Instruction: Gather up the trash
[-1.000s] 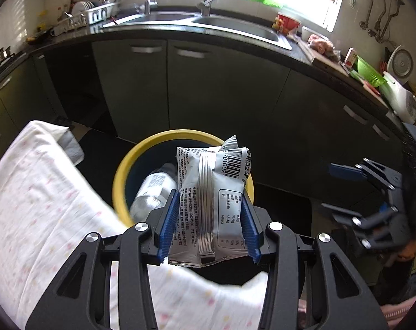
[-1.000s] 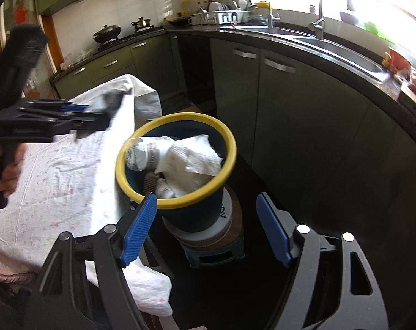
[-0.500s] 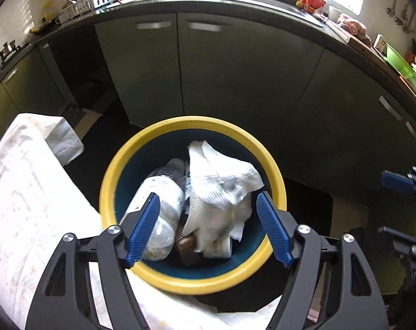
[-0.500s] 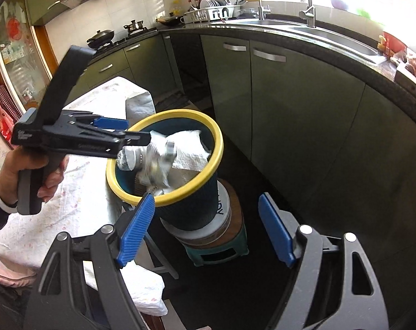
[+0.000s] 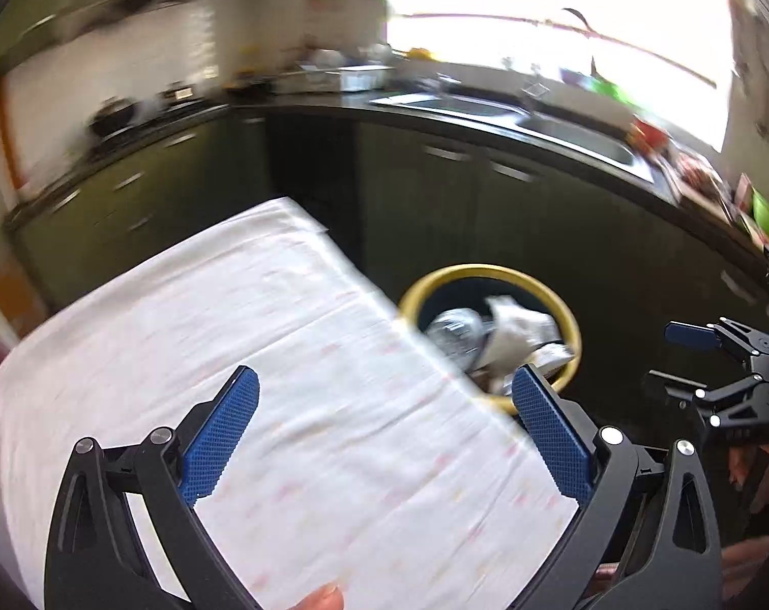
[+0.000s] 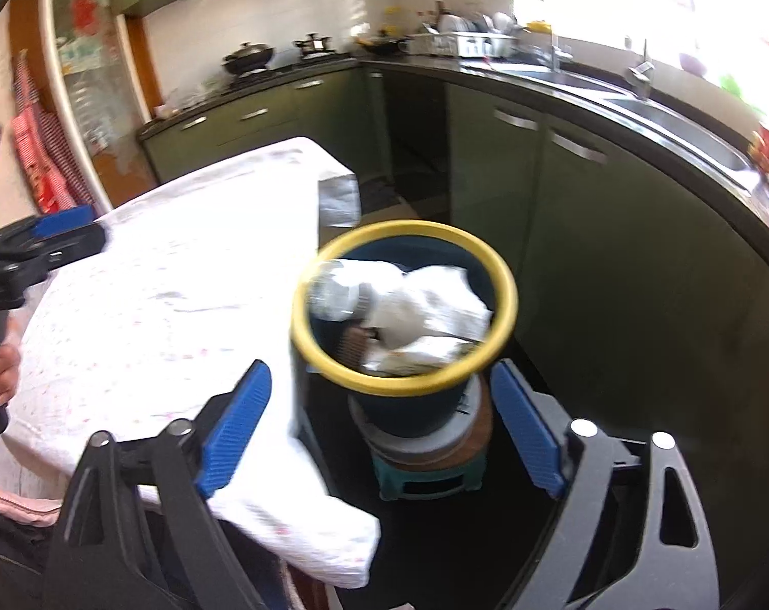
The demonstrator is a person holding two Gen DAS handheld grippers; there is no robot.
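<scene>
A dark blue bin with a yellow rim (image 6: 506,300) stands beside the table, on a round stand over a small teal stool (image 6: 430,473). Inside lie a plastic bottle (image 6: 333,297), crumpled white paper (image 6: 425,300) and a snack packet (image 5: 552,353). My left gripper (image 5: 383,376) hangs over the white tablecloth (image 5: 232,315), its jaws opening with nothing between them; the bin's rim (image 5: 486,270) shows ahead to the right. My right gripper (image 6: 382,363) points down at the bin from the near side, jaws also opening and empty. Each gripper shows at the other view's edge (image 5: 710,361) (image 6: 43,239).
The table's white cloth (image 6: 171,315) hangs over the corner next to the bin. Dark green cabinets (image 6: 537,193) run under a black counter with a sink (image 6: 679,122) and a stove (image 6: 262,58). A person's hand (image 6: 3,371) grips the left tool's handle.
The left gripper let the snack packet fall into the bin, opened wide and swung back left over the table. The right gripper opened wider and drew back a little.
</scene>
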